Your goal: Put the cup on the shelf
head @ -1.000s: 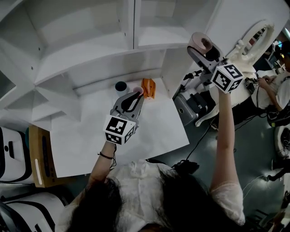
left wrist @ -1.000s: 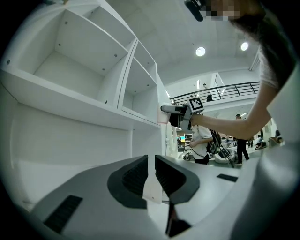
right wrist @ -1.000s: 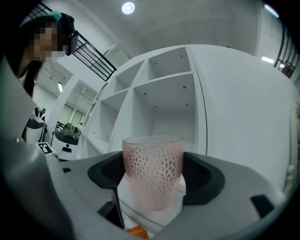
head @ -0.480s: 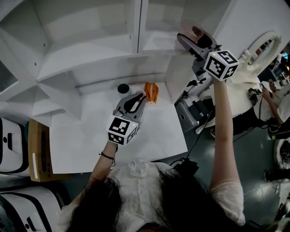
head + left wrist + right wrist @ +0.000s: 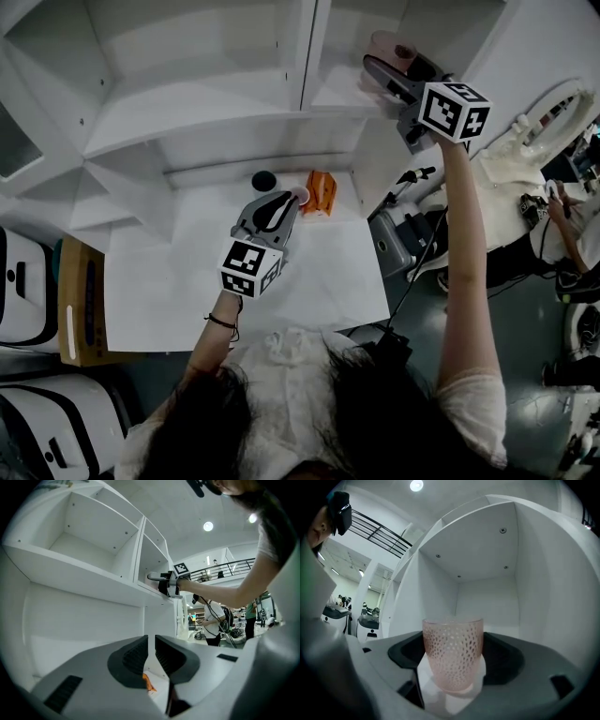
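Right gripper view looks into an open shelf (image 5: 487, 597) compartment, with the cup (image 5: 453, 653) upright between the jaws. The right gripper (image 5: 452, 660) holds it, a dark pad pressed against each side of the pink, dotted glass. The cup's base sits just above a white surface between the jaws; whether it rests on the shelf board cannot be told. The compartment's back wall lies ahead of the gripper, with its side walls to either hand.

From the head view, the right gripper (image 5: 386, 77) is raised at arm's length to the upper shelf (image 5: 234, 89), and the cup (image 5: 387, 47) is at its tip, at the mouth of the compartment.

The left gripper (image 5: 279, 202) is held low over the table (image 5: 328, 272). Its jaws are drawn nearly together with only a thin slit between them and nothing in it. Just ahead of its tip and slightly right lies an orange thing (image 5: 322, 190), and ahead to the left is a dark round thing (image 5: 263, 179).
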The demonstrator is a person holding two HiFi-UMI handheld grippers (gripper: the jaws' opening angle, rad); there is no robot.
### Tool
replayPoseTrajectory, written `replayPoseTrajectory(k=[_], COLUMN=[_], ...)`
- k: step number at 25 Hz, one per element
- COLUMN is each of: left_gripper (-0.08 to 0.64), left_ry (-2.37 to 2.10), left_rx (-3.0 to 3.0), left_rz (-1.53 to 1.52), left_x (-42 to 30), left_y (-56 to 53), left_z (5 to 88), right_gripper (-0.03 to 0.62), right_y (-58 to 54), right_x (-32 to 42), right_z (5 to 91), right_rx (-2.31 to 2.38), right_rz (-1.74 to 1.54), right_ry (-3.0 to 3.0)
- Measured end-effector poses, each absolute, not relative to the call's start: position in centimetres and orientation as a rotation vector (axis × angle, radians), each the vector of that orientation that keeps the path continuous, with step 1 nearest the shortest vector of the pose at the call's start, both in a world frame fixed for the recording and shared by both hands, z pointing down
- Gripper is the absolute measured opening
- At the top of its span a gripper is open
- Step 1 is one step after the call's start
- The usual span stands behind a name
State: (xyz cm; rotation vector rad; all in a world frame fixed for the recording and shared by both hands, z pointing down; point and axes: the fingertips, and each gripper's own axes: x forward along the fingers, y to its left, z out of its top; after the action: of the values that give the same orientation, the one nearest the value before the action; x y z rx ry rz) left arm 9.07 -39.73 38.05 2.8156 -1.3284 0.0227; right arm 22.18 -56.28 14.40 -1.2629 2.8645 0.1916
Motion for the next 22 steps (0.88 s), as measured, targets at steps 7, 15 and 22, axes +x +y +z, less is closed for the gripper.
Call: replayPoseTrajectory(k=[7,15,22], left_gripper=[0.058,0.058,0.058], left_ry=[-1.317,-1.333,-1.346], left_rx=[2.806,2.788,2.774], left_rz=[0.022,0.022,0.019], left_x=[8.9,7.7,6.5], left_y=[-40.0,-40.2,-40.1], left_z=[38.4,38.7,38.9], right_gripper=[0.347,0.347,0.347], right_y=[-57.0,-57.1,-56.8], right_x=[22.6,22.1,22.1], right_z=[14.4,14.8,15.3], right_rx=[-1.332,-1.356,-1.436], right_rz=[0.12,0.168,0.241], right_ry=[2.826,2.869,2.863])
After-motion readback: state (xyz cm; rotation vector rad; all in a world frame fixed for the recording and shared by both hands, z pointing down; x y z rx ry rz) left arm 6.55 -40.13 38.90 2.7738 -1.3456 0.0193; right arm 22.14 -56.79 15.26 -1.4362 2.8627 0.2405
